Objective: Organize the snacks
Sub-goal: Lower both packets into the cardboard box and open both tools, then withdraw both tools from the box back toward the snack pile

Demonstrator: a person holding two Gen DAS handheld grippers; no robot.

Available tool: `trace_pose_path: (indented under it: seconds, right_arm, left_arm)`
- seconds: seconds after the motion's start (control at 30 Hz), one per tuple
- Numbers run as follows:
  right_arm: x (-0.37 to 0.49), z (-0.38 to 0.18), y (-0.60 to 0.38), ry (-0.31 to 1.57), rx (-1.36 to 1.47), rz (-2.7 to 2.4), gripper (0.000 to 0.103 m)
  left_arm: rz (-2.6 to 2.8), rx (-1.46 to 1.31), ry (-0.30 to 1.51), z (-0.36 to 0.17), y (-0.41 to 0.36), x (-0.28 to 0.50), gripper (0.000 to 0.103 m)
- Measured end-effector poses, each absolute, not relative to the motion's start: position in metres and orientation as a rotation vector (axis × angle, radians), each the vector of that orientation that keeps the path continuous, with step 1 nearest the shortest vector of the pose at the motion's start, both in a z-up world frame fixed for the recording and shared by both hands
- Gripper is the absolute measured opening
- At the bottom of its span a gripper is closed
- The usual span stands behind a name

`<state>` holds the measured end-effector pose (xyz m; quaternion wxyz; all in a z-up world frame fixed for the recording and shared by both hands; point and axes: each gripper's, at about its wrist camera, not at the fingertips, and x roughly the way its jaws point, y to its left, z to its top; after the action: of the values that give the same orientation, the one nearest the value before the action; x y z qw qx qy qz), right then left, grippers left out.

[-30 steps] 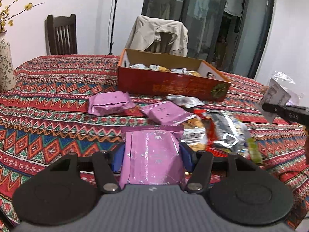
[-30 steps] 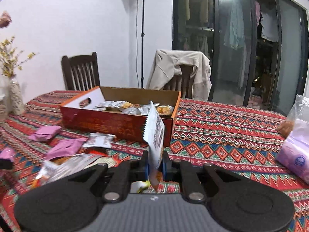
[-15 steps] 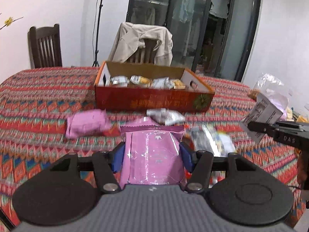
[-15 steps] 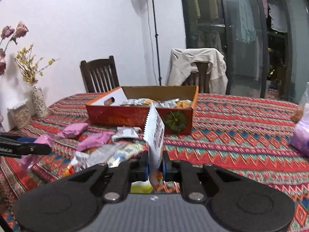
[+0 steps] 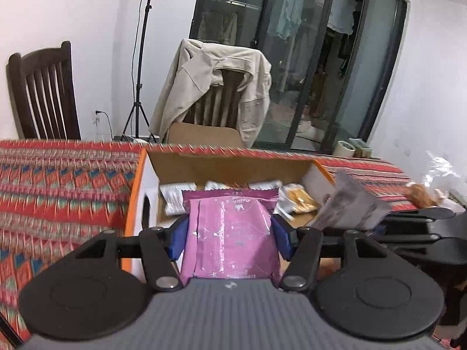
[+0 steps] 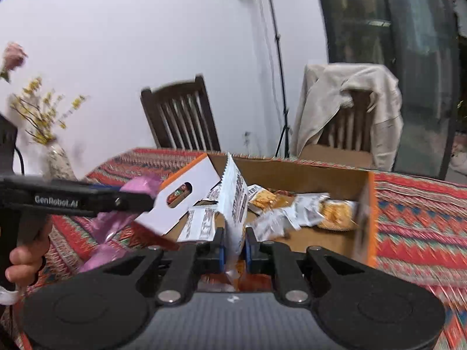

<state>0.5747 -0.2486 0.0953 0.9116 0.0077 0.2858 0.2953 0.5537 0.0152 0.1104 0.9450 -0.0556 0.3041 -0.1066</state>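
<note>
The left gripper [image 5: 230, 233] was clenched on a pink snack packet [image 5: 230, 242], its blue pads pressed on the two side edges, and the packet stood flat between them. The right gripper [image 6: 233, 248] was pinched tight on a thin white packet [image 6: 235, 204], which rose upright from its jaws. Both packets hung above the near part of the open cardboard box [image 5: 233, 169], and the right gripper appeared at 3 o'clock in the left view. In the box, several white and yellow packets [image 6: 292, 207] lay toward 12 and 1 o'clock from the right gripper, with bare floor nearer. The box stood on a patterned tablecloth [image 5: 58, 180].

To do this step well, each hand should probably go lower inside the walls before it releases, so that nothing slides over the rim. The pink packet would best go to the free left side, the white one beside the others, and the two grippers should keep apart.
</note>
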Motion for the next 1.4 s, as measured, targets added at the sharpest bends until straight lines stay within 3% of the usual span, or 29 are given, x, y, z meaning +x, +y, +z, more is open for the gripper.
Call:
trace_pose_path:
  seconds: [0.37, 0.43, 0.47, 0.9, 1.17, 1.23, 1.3, 1.4]
  right_arm:
    - [0.685, 0.047, -0.16, 0.843, -0.022, 0.7, 0.016]
    - [0.684, 0.042, -0.156, 0.824, -0.045, 0.664, 0.052]
    - [0.683, 0.042, -0.155, 0.807, -0.053, 0.648, 0.059]
    - [0.649, 0.1, -0.185, 0.65, -0.079, 0.567, 0.061]
    - [0.575, 0.147, -0.216, 0.544, -0.171, 0.49, 0.075]
    - [0.55, 0.158, -0.226, 0.504, -0.195, 0.47, 0.086]
    - [0.52, 0.167, -0.238, 0.461, -0.212, 0.447, 0.087]
    - [0.475, 0.174, -0.257, 0.421, -0.212, 0.432, 0.089]
  left_arm:
    - [-0.173, -0.095, 0.682, 0.067, 0.033, 0.606, 0.063]
    - [-0.189, -0.104, 0.666, 0.066, 0.039, 0.604, 0.068]
    - [-0.193, -0.108, 0.662, 0.067, 0.042, 0.603, 0.069]
    - [-0.192, -0.11, 0.621, 0.107, 0.053, 0.564, 0.076]
    - [-0.228, -0.033, 0.548, 0.151, 0.05, 0.486, 0.087]
    - [-0.24, -0.01, 0.513, 0.157, 0.048, 0.458, 0.092]
    - [-0.245, -0.021, 0.484, 0.159, 0.049, 0.428, 0.098]
    - [-0.249, -0.043, 0.471, 0.152, 0.048, 0.384, 0.099]
